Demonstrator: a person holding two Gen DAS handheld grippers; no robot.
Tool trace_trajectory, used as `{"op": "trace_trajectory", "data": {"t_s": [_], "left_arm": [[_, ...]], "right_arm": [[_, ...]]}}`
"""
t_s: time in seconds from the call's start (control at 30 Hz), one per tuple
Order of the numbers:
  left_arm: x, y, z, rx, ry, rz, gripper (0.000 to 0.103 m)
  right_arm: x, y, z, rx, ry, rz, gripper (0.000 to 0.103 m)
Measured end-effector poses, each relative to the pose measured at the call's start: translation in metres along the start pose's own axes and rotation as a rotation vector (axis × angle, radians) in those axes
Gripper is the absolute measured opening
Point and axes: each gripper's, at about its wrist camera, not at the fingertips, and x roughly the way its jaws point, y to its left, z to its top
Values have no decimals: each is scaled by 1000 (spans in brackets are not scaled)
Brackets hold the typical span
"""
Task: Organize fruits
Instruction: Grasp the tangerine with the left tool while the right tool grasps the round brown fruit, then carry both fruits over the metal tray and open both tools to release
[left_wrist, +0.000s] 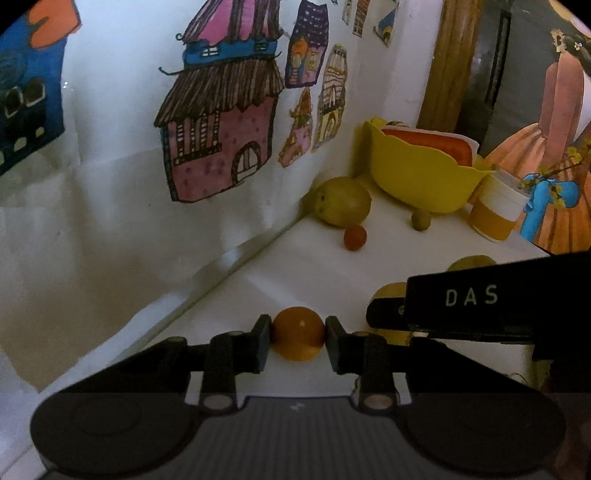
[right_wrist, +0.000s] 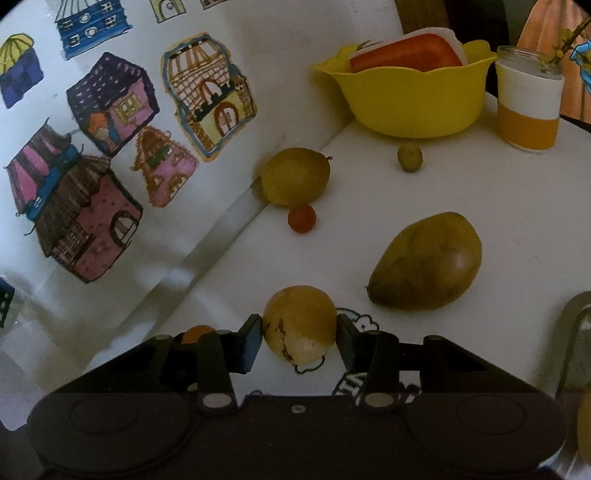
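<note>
The left gripper (left_wrist: 298, 334) has its jaws closed against both sides of a small orange fruit (left_wrist: 298, 333), which sits low on the white surface (left_wrist: 306, 269), well short of the yellow bowl (left_wrist: 421, 177). The right gripper (right_wrist: 300, 334) clamps a yellowish round fruit (right_wrist: 300, 323) marked with brown blotches, one jaw pressed to each flank; it too stands far on the near side of the bowl, over a printed cartoon patch on the surface. In the left wrist view the right gripper's black body, lettered "DAS", reaches in just beside the orange fruit. The yellow bowl stands at the back corner, close to the wall, and holds a large red slab of something with a white rim (right_wrist: 406, 55); I cannot tell what it is. Right beside the bowl stands a jar (right_wrist: 528, 107) banded white and orange. Just in front of the bowl lies a small olive-green fruit (right_wrist: 409, 157). To the bowl's wall side a bigger yellow-green fruit (right_wrist: 295, 176) rests against the foot of the wall, with a small red fruit (right_wrist: 301, 218) just beside it. Between the bowl and the right gripper lies a big mango (right_wrist: 424, 262) on its side. The wall is hung with coloured drawings of houses (right_wrist: 122, 103).
</note>
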Motion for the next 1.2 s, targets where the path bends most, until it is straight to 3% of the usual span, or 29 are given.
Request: {"op": "trace_trajectory", "data": {"t_s": [0.63,0.97,1.2], "left_arm": [[-65,-5,-29,7,46,-57,34],[-105,-29,-41,52,24,-103,34],[-121,-67,-49,118,21,-168,34]], "right_arm": [[-74,4,-47,37,-42,22,45],[-132,-8,-84,97,-97,22,45],[-180,-41,-115,157,-156,-28,45]]}}
